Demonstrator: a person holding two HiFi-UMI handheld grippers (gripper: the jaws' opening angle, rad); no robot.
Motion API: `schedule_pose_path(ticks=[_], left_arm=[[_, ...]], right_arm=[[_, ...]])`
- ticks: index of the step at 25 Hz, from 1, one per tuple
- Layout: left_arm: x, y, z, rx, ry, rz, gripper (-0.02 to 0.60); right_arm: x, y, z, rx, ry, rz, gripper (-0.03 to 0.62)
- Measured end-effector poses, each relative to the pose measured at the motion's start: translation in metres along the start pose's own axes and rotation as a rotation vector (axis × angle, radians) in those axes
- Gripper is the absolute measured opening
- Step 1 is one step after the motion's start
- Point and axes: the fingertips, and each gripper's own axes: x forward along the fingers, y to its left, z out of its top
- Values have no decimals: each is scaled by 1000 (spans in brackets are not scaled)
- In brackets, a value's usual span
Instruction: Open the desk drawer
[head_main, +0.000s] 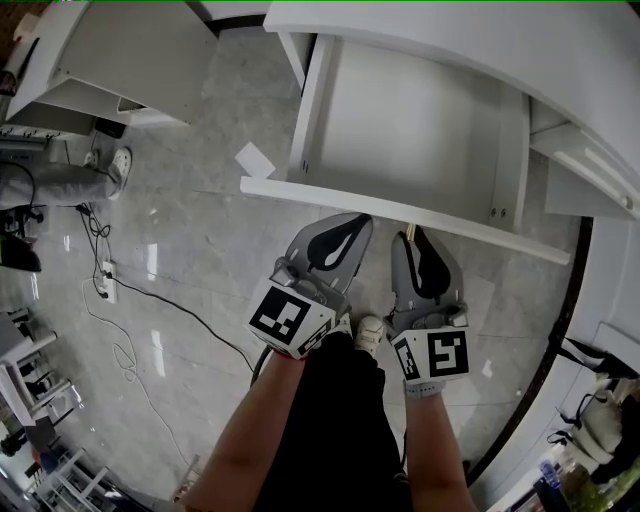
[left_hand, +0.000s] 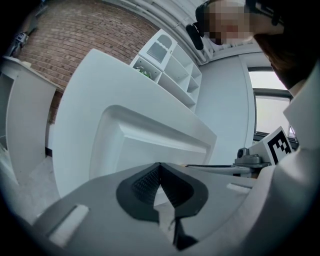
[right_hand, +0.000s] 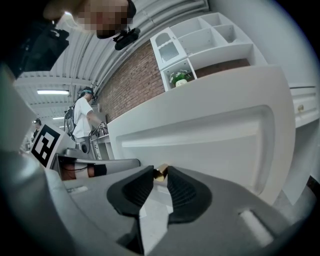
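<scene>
You had two grippers on one drawer (head_main: 400, 130), and that drawer carried a single small brass knob (right_hand: 161, 171) on its front panel. One white slip of paper (head_main: 252, 160) and one black cable (head_main: 150, 300) lay on the grey marble floor to the left.

Both of your forearms reached forward side by side from the bottom of the head view, with the marker cubes turned up toward you. Each gripper pointed at the drawer front, tipped only slightly downward. Your right gripper (right_hand: 160, 176) had its dark pads pinching the knob at their tips. Your left gripper (left_hand: 160, 165) sat just beside it with its pad tips pressed together on nothing, close below the front's lower edge.

The drawer was white and shallow, with a bare floor and a recessed panel on its front. It stood pulled well out from under the curved white desk (head_main: 480, 30), right in front of you.
</scene>
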Motion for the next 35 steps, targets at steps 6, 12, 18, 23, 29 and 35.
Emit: schedule_pose_path(ticks=[6, 12, 18, 23, 29, 35], left_arm=[[-5, -4, -2, 1, 5, 16, 3], [-9, -9, -6, -15, 8, 37, 3], [-16, -12, -8, -10, 16, 36, 3], [-22, -15, -14, -24, 15, 38, 3], [-27, -19, -16, -23, 22, 41, 3], [-35, -23, -18, -23, 18, 40, 3]], right_arm=[[-6, 4, -2, -11, 12, 6, 83], [-13, 6, -5, -18, 29, 14, 83], [-18, 11, -7, -21, 34, 13, 83], [-23, 15, -10, -28, 40, 19, 83], [-29, 19, -14, -28, 46, 22, 83], [-36, 24, -17, -35, 42, 28, 84]])
